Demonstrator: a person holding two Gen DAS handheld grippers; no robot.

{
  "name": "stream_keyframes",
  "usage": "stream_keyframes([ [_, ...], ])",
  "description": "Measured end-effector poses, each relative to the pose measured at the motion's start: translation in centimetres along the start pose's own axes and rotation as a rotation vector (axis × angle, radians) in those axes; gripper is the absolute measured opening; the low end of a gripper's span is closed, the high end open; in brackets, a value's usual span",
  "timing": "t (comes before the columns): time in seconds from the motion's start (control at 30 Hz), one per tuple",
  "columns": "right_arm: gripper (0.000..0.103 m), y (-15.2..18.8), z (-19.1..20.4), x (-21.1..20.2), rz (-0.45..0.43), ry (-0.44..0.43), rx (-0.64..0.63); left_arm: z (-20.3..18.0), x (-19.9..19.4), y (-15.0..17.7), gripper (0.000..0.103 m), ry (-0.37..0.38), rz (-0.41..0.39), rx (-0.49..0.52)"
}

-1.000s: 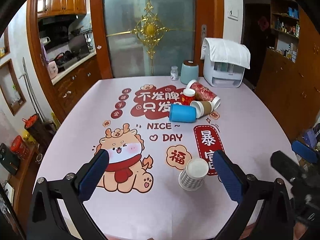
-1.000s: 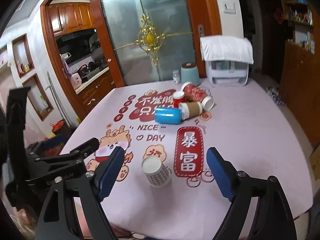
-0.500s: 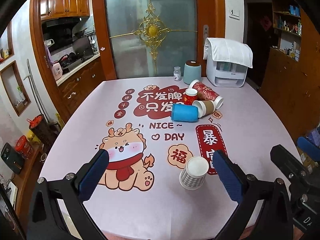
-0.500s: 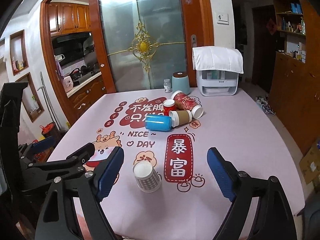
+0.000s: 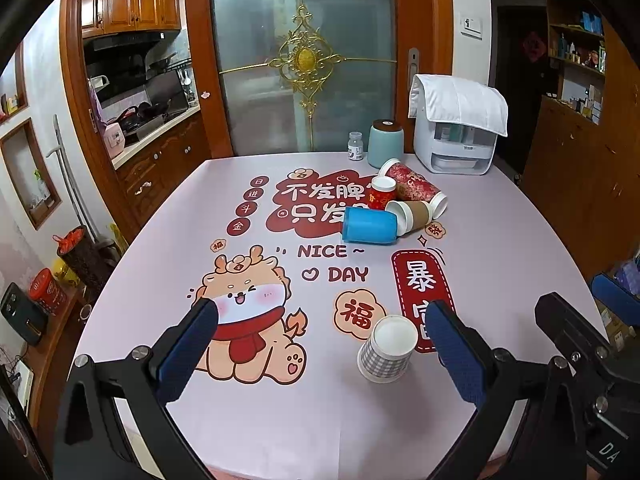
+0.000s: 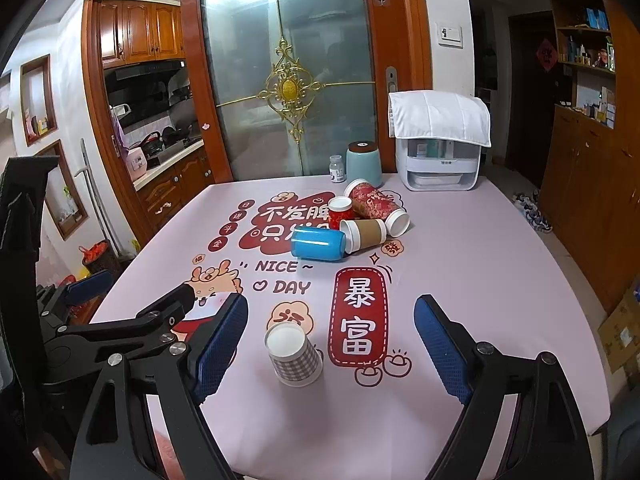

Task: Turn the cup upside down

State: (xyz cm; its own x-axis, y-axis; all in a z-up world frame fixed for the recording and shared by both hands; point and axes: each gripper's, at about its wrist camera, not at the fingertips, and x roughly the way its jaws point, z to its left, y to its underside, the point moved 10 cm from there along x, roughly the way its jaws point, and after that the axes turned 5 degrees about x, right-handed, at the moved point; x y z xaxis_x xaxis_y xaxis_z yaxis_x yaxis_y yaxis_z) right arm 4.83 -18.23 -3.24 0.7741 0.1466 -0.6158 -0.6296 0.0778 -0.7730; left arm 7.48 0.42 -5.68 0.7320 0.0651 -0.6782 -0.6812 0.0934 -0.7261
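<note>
A small paper cup with a grey check pattern (image 5: 385, 350) stands on the pink printed tablecloth (image 5: 280, 420), near the front edge of the table. Its wide white rim is down on the cloth and its closed white bottom faces up, so it is upside down. It sits between the orange flower sticker and the red sign with big white letters (image 6: 359, 316).

The left gripper (image 5: 320, 350) is wide open, with nothing between its blue padded fingers (image 5: 188, 348). The cup is just to the left of its right finger, not touching it. The right gripper (image 6: 330, 350) is wide open too and holds nothing. In the right wrist view the checked cup (image 6: 294, 354) stands between its two blue fingers (image 6: 442, 344), closer to the left one, apart from both.

Farther back in the middle of the table is a little heap of cups. A shiny blue cup (image 5: 370, 226) lies on its side, touching a brown paper cup (image 5: 412, 214) that also lies on its side. Behind them are a small red cup (image 5: 382, 192) and a long red patterned cup (image 5: 414, 186) lying down. At the far edge stand a pale green jar with a brown lid (image 5: 386, 144), a tiny white bottle (image 5: 355, 146), and a white box machine with a white cloth over it (image 5: 458, 128).
</note>
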Motion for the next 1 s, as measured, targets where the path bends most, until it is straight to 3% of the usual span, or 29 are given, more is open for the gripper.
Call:
stream_keyframes([
  [1.0, 0.087, 0.03, -0.15, 0.85, 0.013, -0.005, 0.001, 0.11, 0.36, 0.34, 0.102, -0.004, 0.01, -0.002],
])
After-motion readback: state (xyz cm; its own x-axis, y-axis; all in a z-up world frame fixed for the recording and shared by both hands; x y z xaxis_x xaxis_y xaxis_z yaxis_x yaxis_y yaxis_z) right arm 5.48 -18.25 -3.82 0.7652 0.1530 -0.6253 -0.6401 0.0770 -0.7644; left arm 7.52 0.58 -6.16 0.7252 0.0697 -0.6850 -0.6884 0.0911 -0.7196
